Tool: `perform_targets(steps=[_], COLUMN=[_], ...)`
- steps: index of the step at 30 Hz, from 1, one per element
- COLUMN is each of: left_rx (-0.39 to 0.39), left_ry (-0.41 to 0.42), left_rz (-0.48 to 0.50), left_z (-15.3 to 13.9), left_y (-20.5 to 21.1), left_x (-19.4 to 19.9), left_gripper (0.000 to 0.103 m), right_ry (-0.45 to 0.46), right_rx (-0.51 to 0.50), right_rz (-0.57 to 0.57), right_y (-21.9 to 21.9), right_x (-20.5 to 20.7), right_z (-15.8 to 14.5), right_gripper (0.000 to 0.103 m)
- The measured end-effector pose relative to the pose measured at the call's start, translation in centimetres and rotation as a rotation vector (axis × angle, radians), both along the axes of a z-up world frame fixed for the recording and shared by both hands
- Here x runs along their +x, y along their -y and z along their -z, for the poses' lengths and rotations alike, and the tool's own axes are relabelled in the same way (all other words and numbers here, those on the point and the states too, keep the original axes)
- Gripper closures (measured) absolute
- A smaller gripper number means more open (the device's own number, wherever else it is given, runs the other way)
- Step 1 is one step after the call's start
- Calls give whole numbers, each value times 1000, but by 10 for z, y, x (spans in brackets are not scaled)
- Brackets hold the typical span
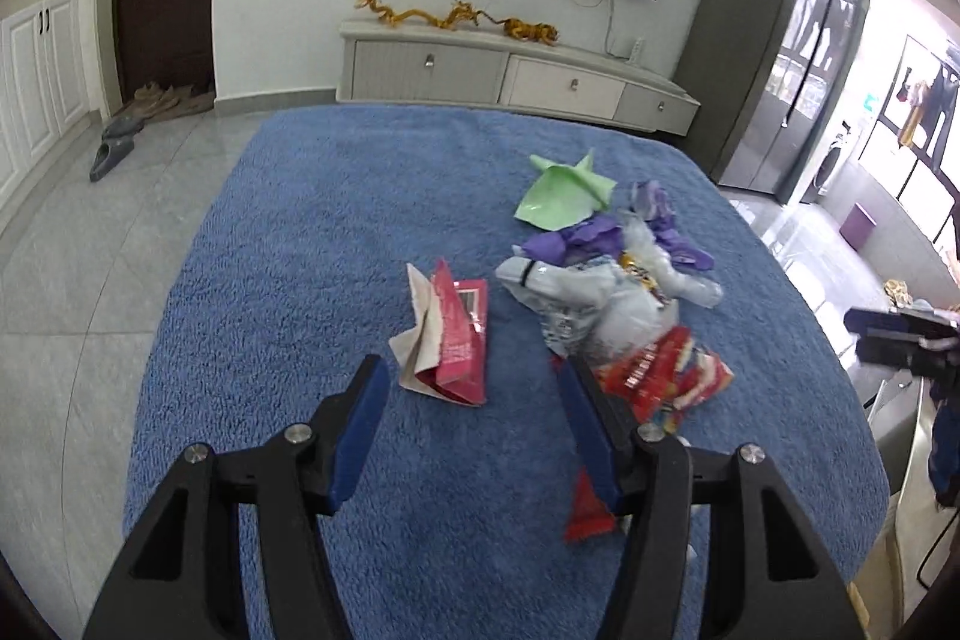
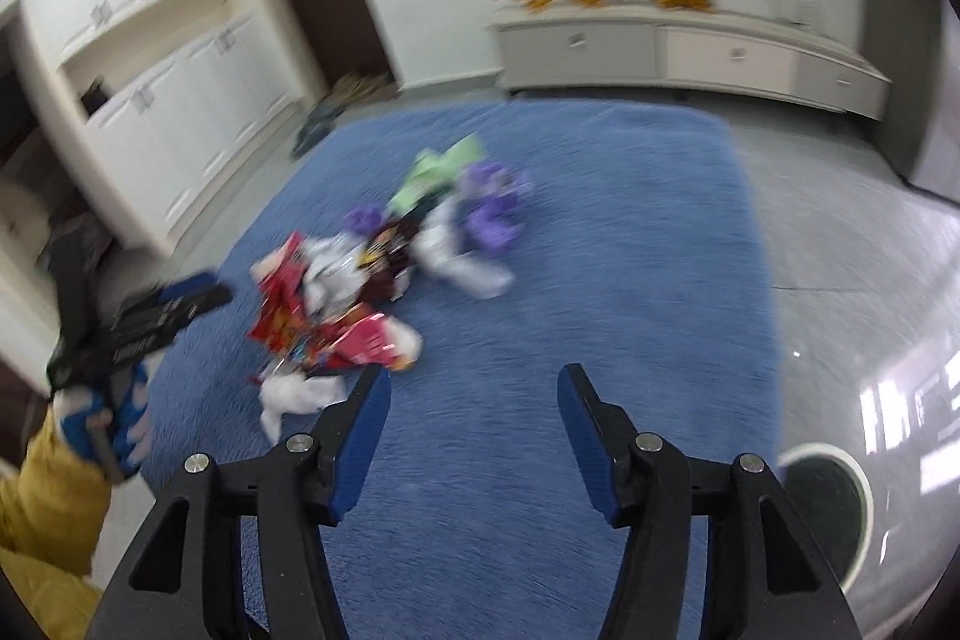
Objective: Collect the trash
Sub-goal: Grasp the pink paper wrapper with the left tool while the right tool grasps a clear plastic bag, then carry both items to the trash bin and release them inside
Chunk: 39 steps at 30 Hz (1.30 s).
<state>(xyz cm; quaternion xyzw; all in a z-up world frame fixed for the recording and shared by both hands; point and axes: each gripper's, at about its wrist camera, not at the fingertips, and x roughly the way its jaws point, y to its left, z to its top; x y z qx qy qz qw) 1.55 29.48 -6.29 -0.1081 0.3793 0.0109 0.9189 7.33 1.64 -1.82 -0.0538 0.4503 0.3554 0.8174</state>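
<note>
A pile of trash lies on a blue fluffy cloth (image 1: 300, 250): a torn pink carton (image 1: 459, 340), a red snack wrapper (image 1: 666, 370), crumpled silvery bags (image 1: 600, 292), purple scraps (image 1: 576, 238) and a green paper (image 1: 558, 196). My left gripper (image 1: 471, 367) is open just short of the pink carton, with nothing between its fingers. The red wrapper lies beside and behind its right finger. My right gripper (image 2: 474, 376) is open over bare cloth, and the blurred trash pile (image 2: 372, 280) lies ahead to its left. Each gripper shows at the edge of the other's view.
A round dark bin (image 2: 828, 508) with a white rim stands on the floor at the lower right. A TV cabinet (image 1: 510, 70) and a dark wardrobe (image 1: 768, 52) stand beyond the cloth. Slippers (image 1: 111, 148) lie on the tiled floor. A yellow sleeve (image 2: 48, 508) is at the left.
</note>
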Motion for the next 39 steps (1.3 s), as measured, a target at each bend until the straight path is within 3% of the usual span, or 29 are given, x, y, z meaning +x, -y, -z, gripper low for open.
perform_targets(steps=[7, 11, 13, 18, 21, 23, 25, 28, 33, 39], left_rx=[-10, -14, -22, -29, -13, -1, 5, -10, -15, 8], left_ry=[-45, -56, -60, -82, -90, -88, -88, -78, -32, 55], left_rz=[-52, -61, -53, -40, -32, -22, -21, -32, -55, -47], left_z=[15, 22, 25, 34, 39, 39, 39, 38, 22, -20], left_y=[-10, -13, -12, -6, -1, 4, 7, 8, 10, 17], left_x=[33, 46, 51, 64, 68, 70, 69, 63, 44, 18], left_gripper=[46, 46, 46, 47, 51, 62, 69, 71, 71, 71], right_ry=[-18, -27, -27, -20, -18, -23, -16, -1, 30, 55], right_rx=[-45, -22, -20, -58, -93, -112, -130, -107, -48, 51], right_rz=[-52, -64, -87, -125, -128, -128, -131, -133, -137, -129], right_y=[-42, -58, -69, -95, -101, -104, -105, -97, -73, -36], right_x=[33, 58, 68, 84, 90, 92, 92, 85, 62, 24], right_z=[25, 33, 36, 53, 64, 72, 77, 73, 48, 15], right_gripper=[47, 48, 54, 57, 58, 61, 74, 84, 85, 85])
